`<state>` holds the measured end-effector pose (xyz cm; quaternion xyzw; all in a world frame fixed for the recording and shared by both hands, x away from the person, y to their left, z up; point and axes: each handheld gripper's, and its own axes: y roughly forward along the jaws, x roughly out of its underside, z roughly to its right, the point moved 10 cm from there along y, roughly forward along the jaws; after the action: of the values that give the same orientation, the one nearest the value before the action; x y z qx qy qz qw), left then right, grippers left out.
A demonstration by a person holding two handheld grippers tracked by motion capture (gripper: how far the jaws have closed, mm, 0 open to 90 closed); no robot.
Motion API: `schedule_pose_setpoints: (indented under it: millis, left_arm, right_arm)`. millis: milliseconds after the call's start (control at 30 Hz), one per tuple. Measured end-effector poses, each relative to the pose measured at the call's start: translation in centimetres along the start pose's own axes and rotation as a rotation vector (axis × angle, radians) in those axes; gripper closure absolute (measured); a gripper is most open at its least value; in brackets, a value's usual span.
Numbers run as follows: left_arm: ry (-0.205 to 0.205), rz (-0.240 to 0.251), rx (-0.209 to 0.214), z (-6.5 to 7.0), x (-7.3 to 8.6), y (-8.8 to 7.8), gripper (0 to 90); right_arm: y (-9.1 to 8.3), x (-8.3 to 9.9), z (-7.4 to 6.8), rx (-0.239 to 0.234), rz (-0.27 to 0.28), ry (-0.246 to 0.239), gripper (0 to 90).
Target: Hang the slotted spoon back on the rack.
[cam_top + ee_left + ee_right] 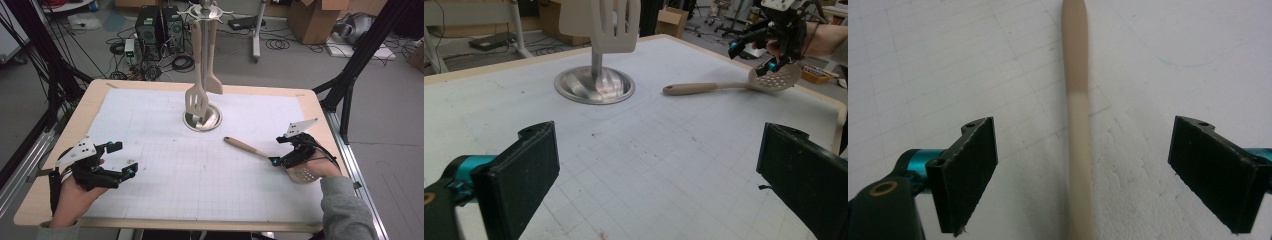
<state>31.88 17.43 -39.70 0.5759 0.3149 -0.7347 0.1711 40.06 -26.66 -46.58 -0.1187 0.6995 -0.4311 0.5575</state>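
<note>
- While both hands sit low at the near edge, the counter takes up most of the scene: a pale wooden top under a white gridded mat.
- At the far middle of the mat stands a utensil rack, a metal post rising from a round steel base, with a slotted turner and a second pale utensil hanging from its top.
- Right of the base and nearer the person lies the skimmer spoon, flat on the mat, handle end pointing toward the rack, perforated bowl toward the right edge of the counter.
- The right claw hovers over the neck of that spoon, just ahead of the bowl. In the right gripper view its jaws stand spread wide, one on each side of the handle, with clear mat showing between each pad and the handle; neither pad touches it. Nothing is pinched.
- The left claw sits over the near left part of the mat, well apart from the spoon and the rack. Its jaws are spread wide too, with bare mat between them, holding and touching nothing.
</note>
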Motion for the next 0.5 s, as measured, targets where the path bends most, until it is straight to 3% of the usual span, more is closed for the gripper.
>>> schedule_pose_setpoints:
  millis: [500]
  left_arm:
    - [-0.002,-0.005,0.001,0.0,0.1,0.1,3.9]
  right_arm:
    - [1.2,1.6,0.4,0.017,-0.115,0.003,19.2]
